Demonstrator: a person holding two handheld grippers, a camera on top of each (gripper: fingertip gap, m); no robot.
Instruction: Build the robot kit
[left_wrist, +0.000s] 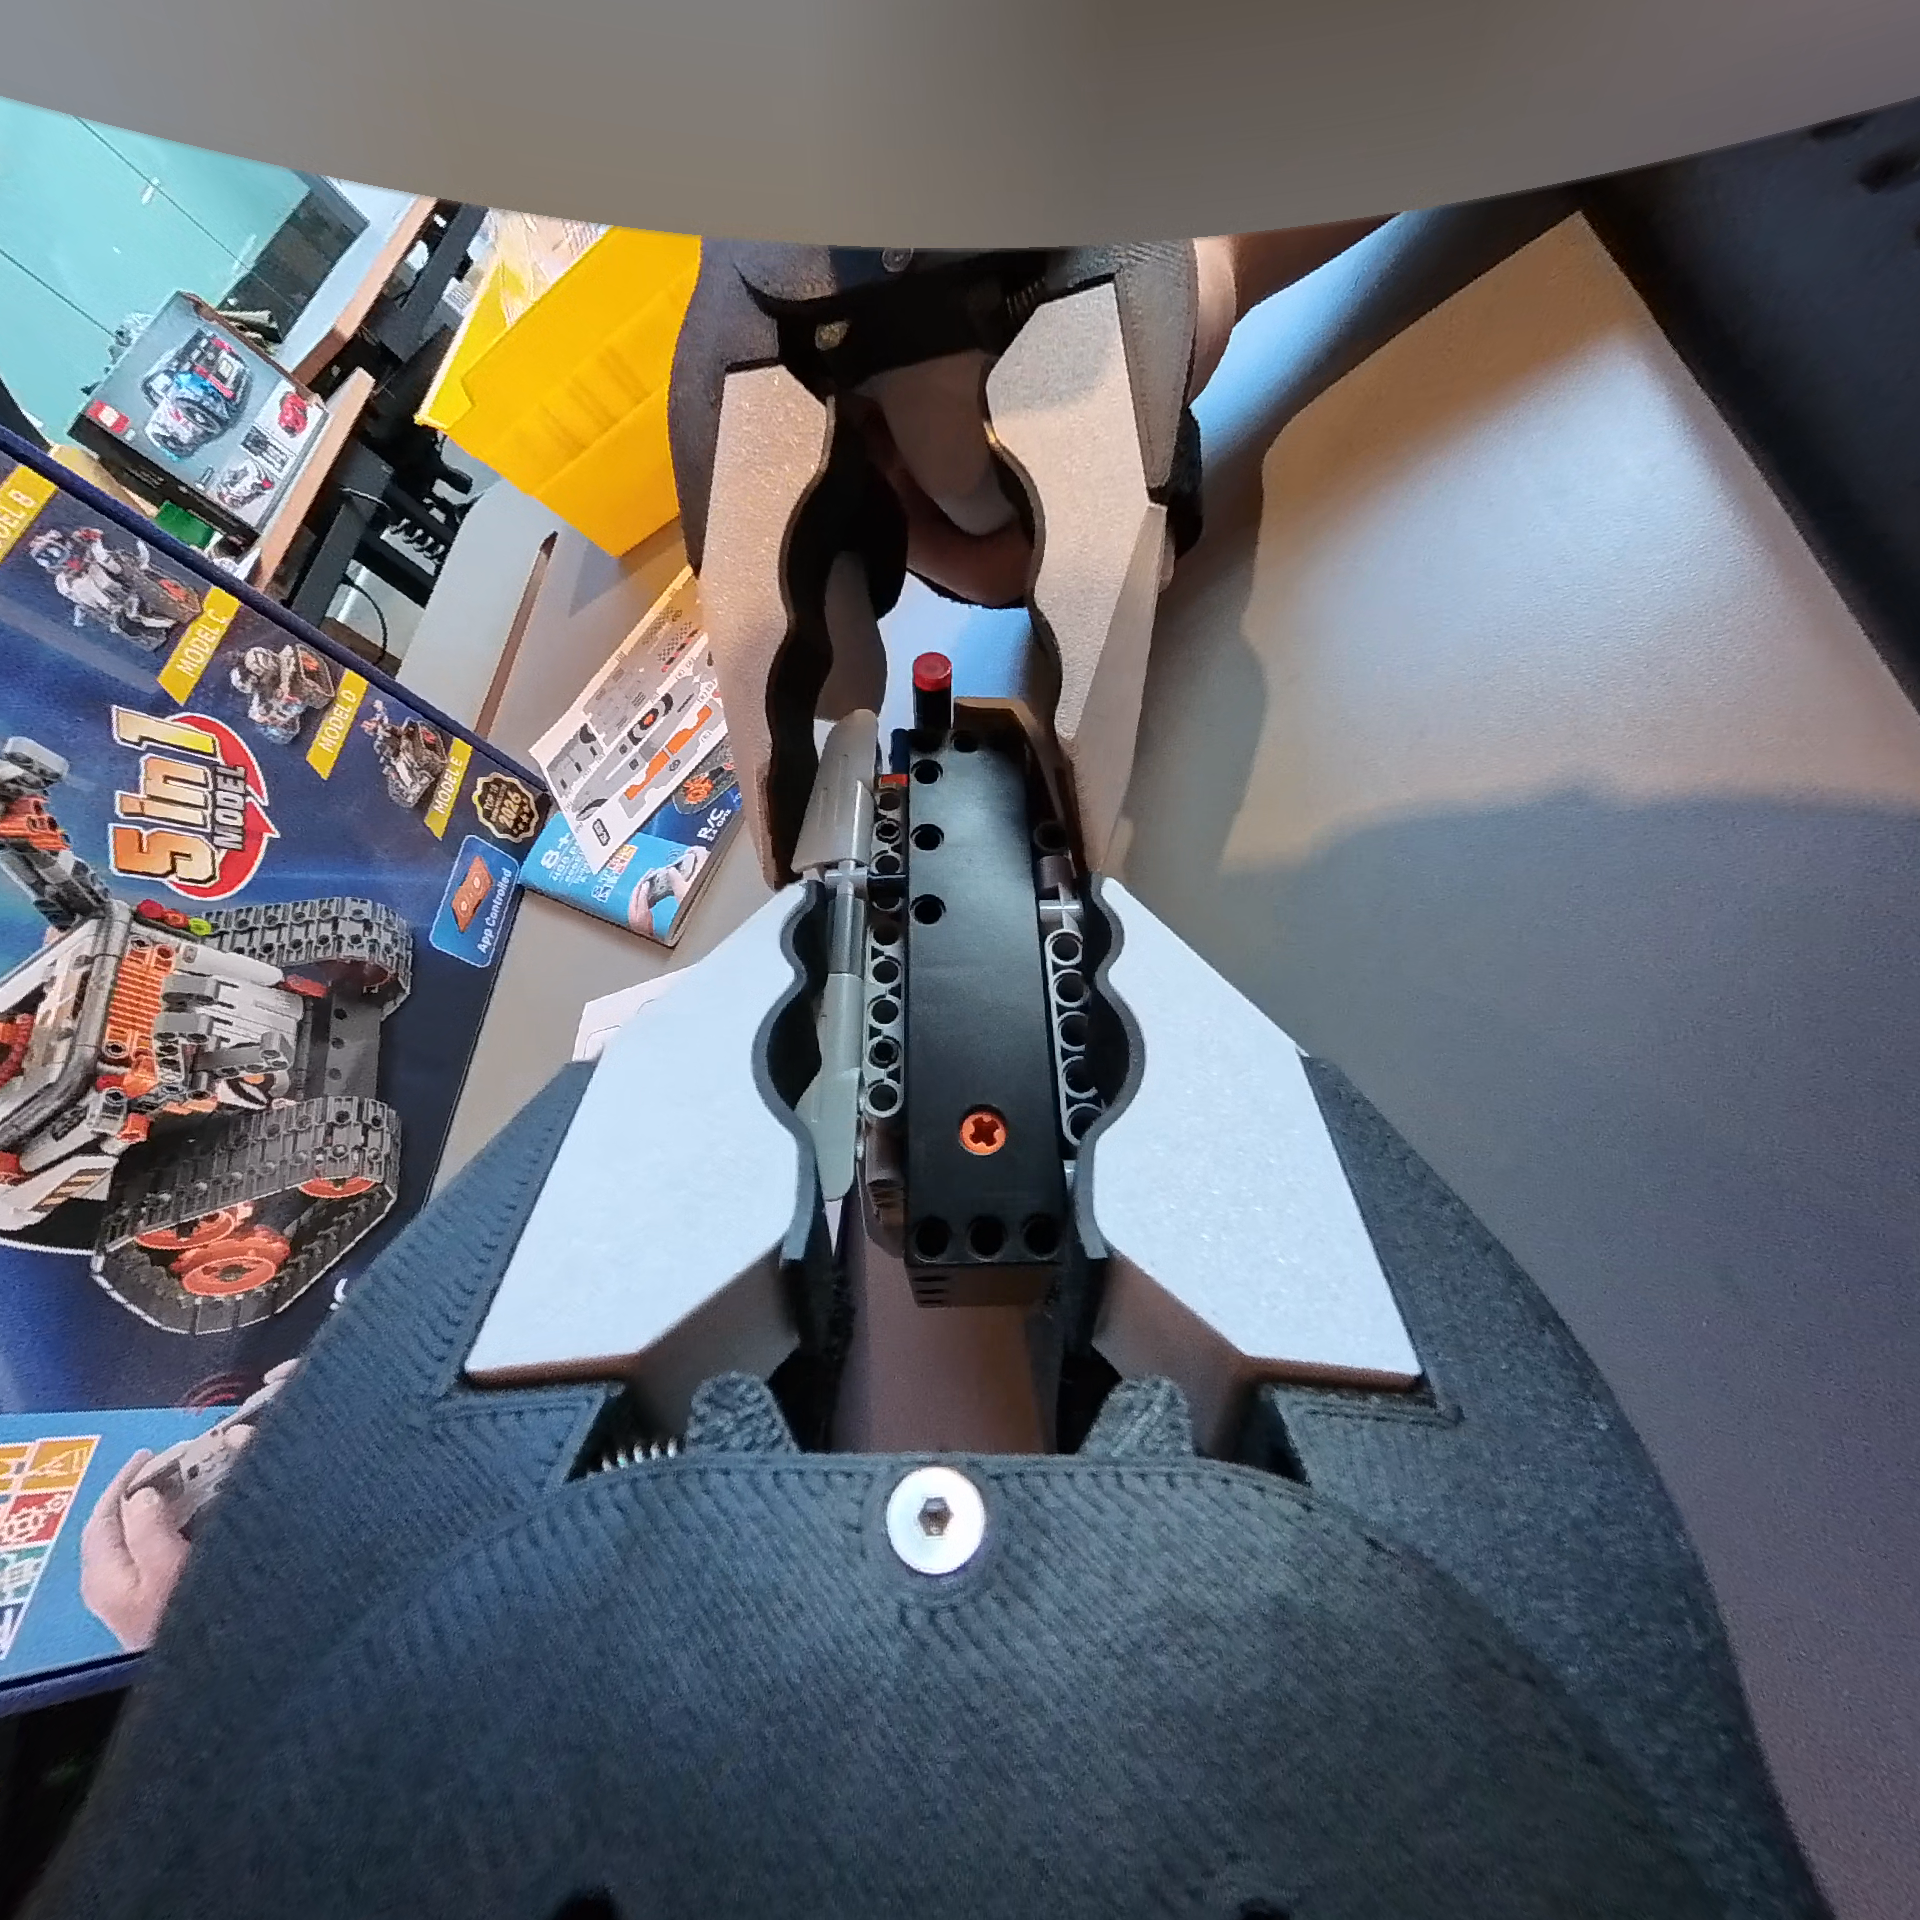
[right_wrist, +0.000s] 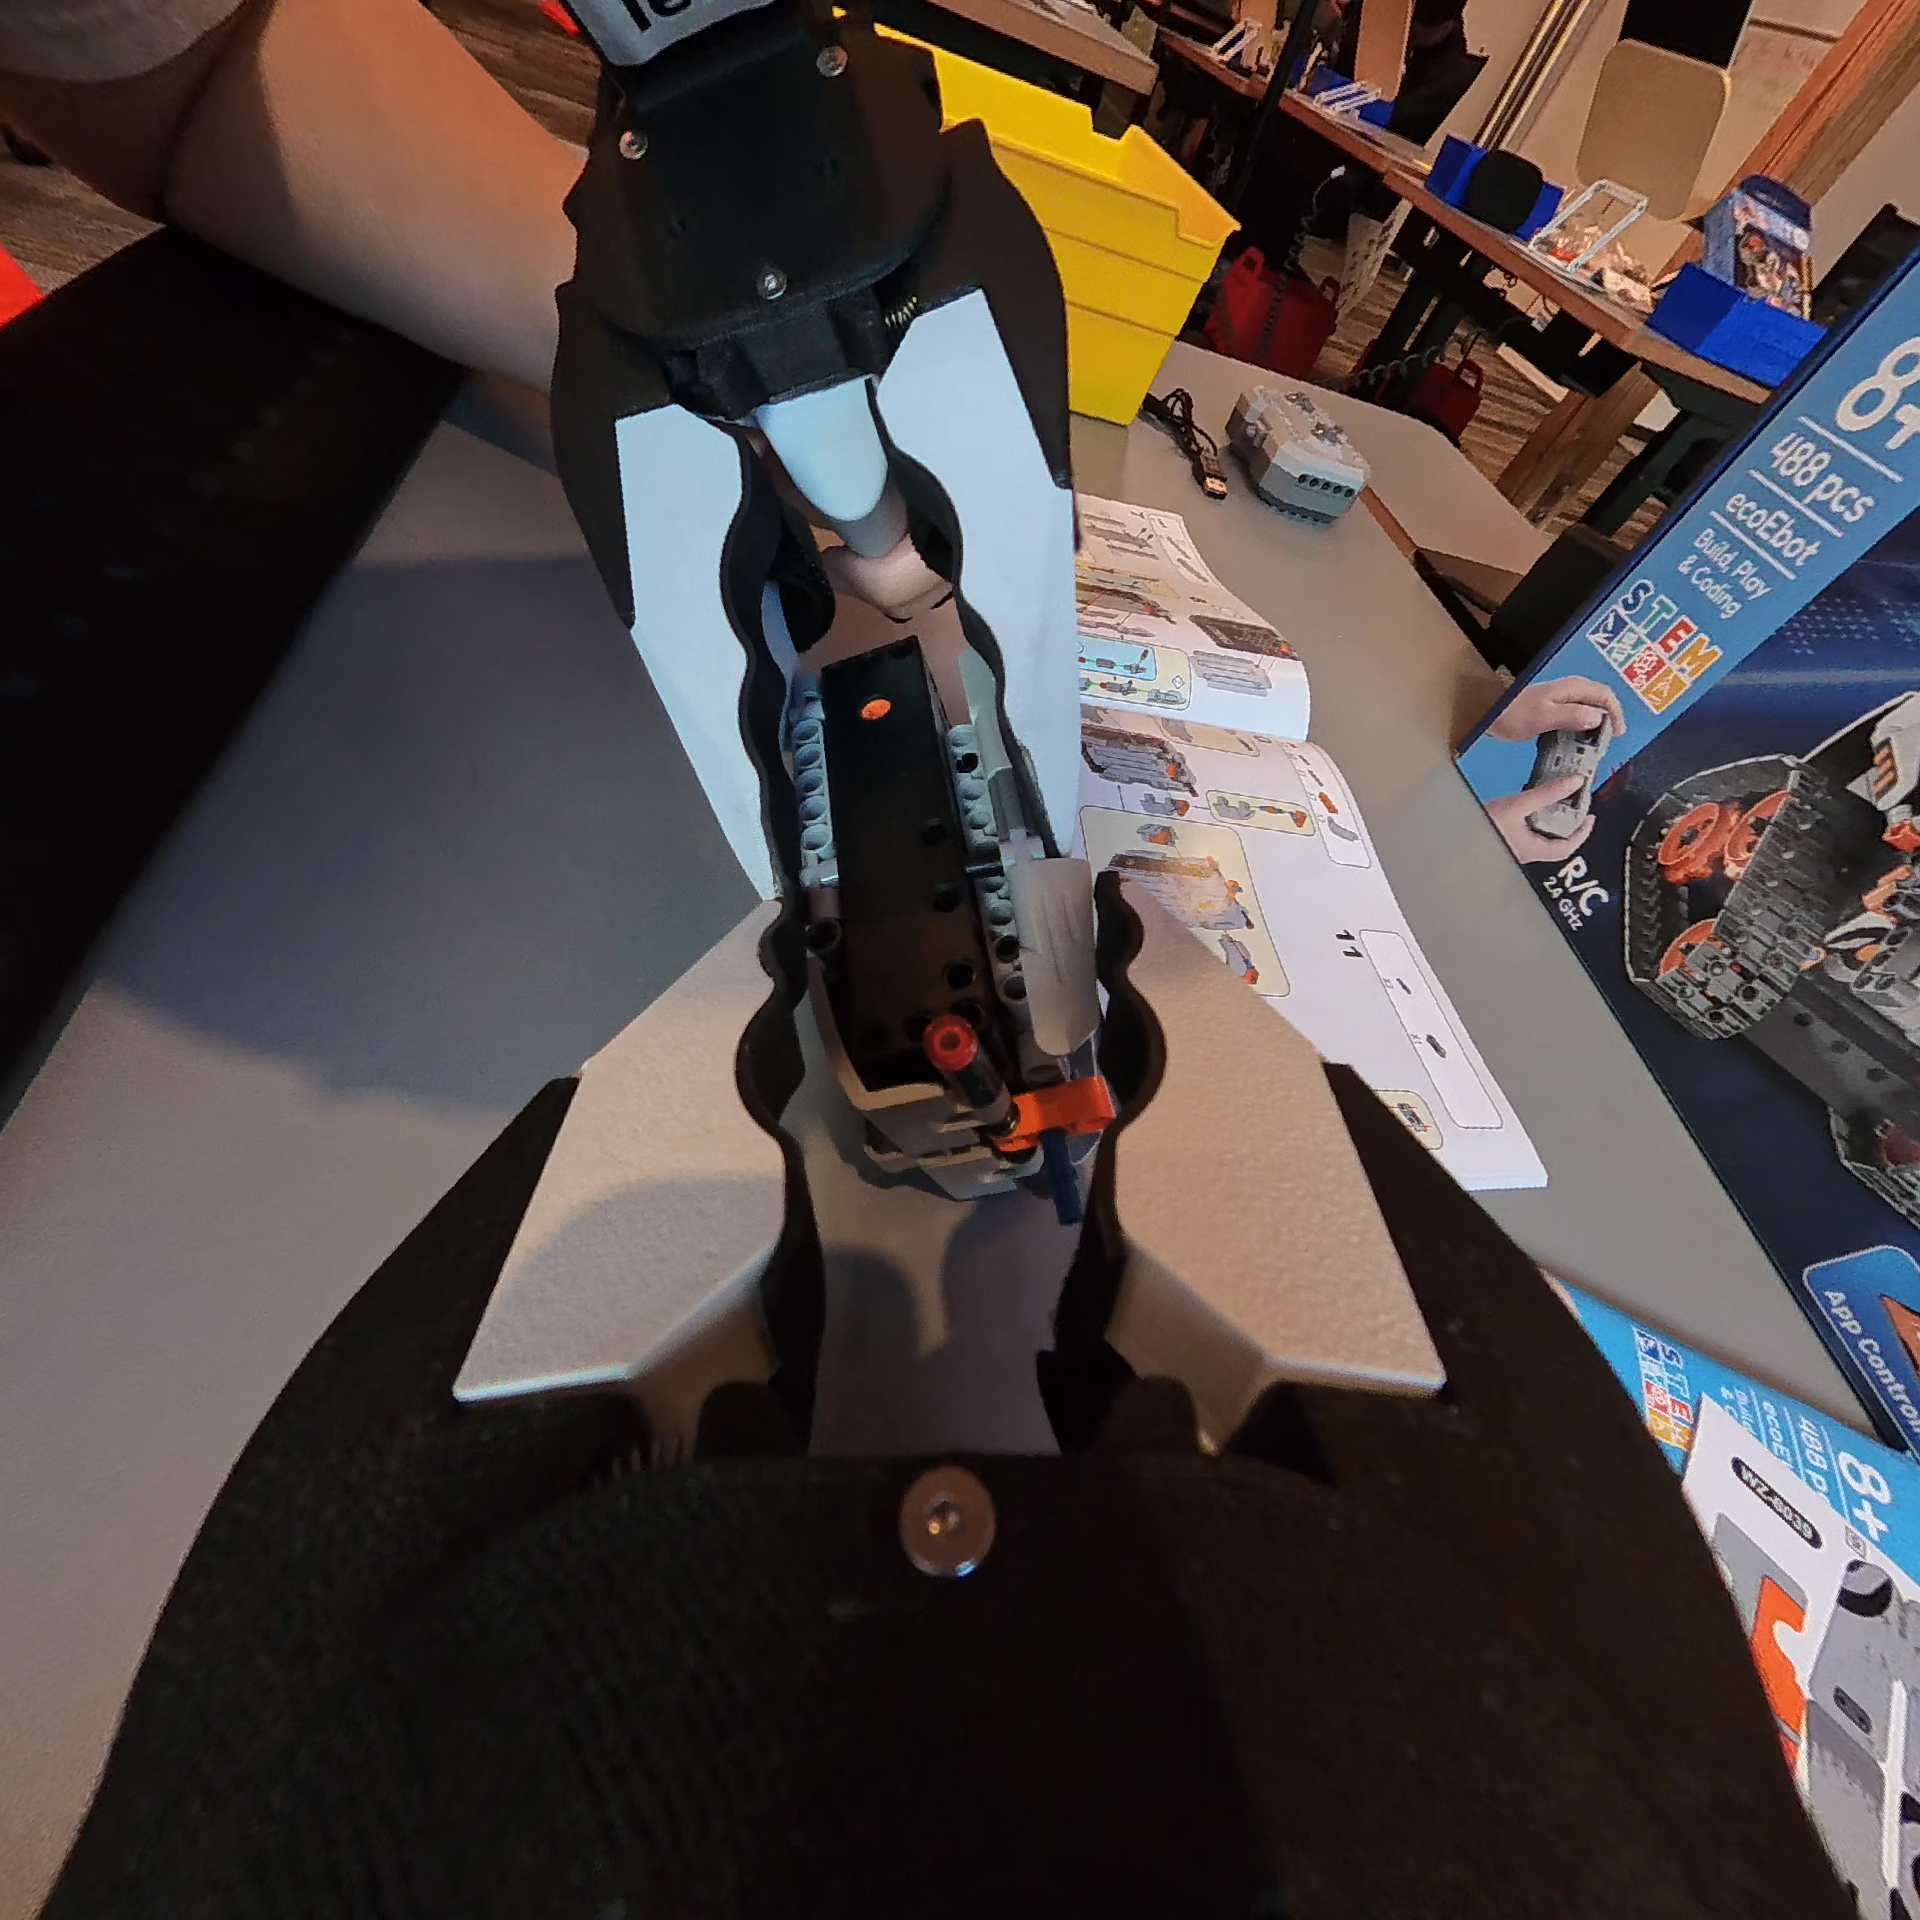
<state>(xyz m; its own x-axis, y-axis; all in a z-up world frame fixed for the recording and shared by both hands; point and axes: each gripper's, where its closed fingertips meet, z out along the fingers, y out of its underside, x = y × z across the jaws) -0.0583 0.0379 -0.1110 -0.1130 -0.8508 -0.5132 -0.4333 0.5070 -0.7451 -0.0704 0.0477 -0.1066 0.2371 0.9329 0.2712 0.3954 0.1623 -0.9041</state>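
Surface: a grey table (left_wrist: 1455, 727) in a workroom, with further benches and blue boxes behind it in the right wrist view.
Far left, left wrist view: a blue toy box (left_wrist: 260, 883) lies flat on the table, showing a picture of a tracked vehicle; beyond it stands a yellow bin (left_wrist: 582, 395).
Left of centre: a sticker sheet (left_wrist: 644, 769) rests on a small booklet just beside the box.
Left gripper (left_wrist: 956, 891): jaws partly open, only as wide as the model, with its wavy pads pressed on the grey holed beams on both sides of the near end.
Model (left_wrist: 977, 987): a long black block flanked by grey beams, with an orange screw head (left_wrist: 982, 1130) near the left gripper and a red-capped pin (left_wrist: 931, 675) at the far end. It spans the gap between the two grippers and seems to sit slightly above the table.
Right gripper (right_wrist: 940, 902): jaws parted to the model's width and closed on the pin end, one pad against a grey cylinder. An orange connector (right_wrist: 1060, 1107) sits just inside.
Grippers: tip to tip, facing each other.
Right of centre, right wrist view: an open instruction booklet (right_wrist: 1299, 831) lies flat beside the model.
Beyond the booklet: a grey module (right_wrist: 1294, 452) with a black cable (right_wrist: 1195, 436).
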